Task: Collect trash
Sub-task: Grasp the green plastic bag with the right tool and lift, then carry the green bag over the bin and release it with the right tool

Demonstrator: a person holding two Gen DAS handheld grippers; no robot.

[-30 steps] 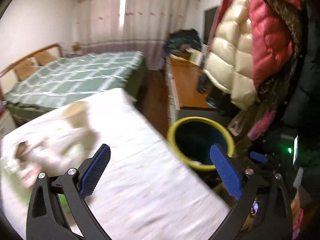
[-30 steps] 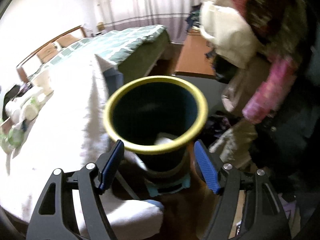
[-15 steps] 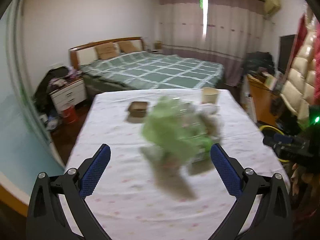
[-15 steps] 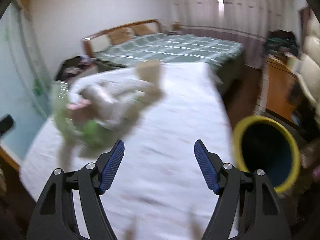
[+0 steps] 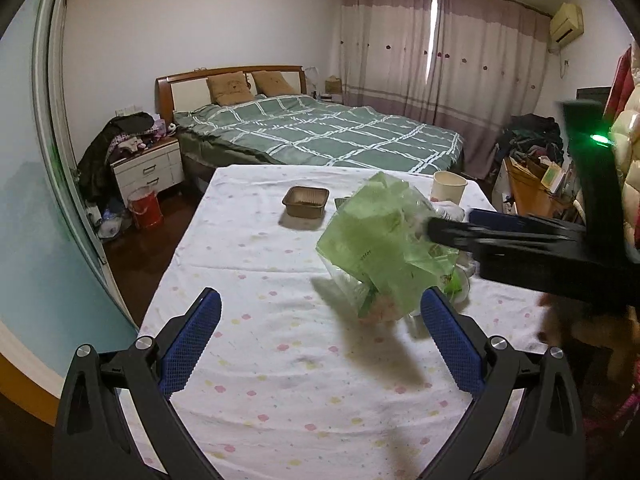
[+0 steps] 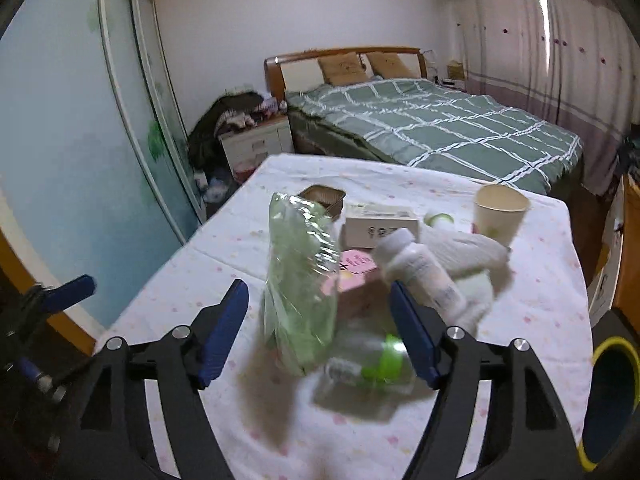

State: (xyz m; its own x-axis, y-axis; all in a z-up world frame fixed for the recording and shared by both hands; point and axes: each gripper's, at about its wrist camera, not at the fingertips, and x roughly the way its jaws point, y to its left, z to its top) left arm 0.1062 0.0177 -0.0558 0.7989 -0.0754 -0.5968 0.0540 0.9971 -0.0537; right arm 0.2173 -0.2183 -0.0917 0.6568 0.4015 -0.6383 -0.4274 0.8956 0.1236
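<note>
Both claws are spread wide, nothing gripped: the left claw (image 5: 320, 344) low in its frame, the right claw (image 6: 320, 328) straddling the green plastic bag (image 6: 300, 280) mid-tabletop (image 6: 532, 320). If closed carelessly, the white bottle (image 6: 420, 268) could be knocked away from the yellow-rimmed bin (image 6: 612, 404) at lower right.

both tongs (image 5: 320, 340) (image 6: 320, 328) black-framed, with textured blue pads (image 5: 190, 346) and silver screws (image 5: 143, 343)

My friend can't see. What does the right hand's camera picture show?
The open right gripper reaches toward a crinkly green plastic bag on a white flowered tablecloth, beside a white plastic bottle, a pink box and a paper cup. A green checked bed stands behind.
</note>
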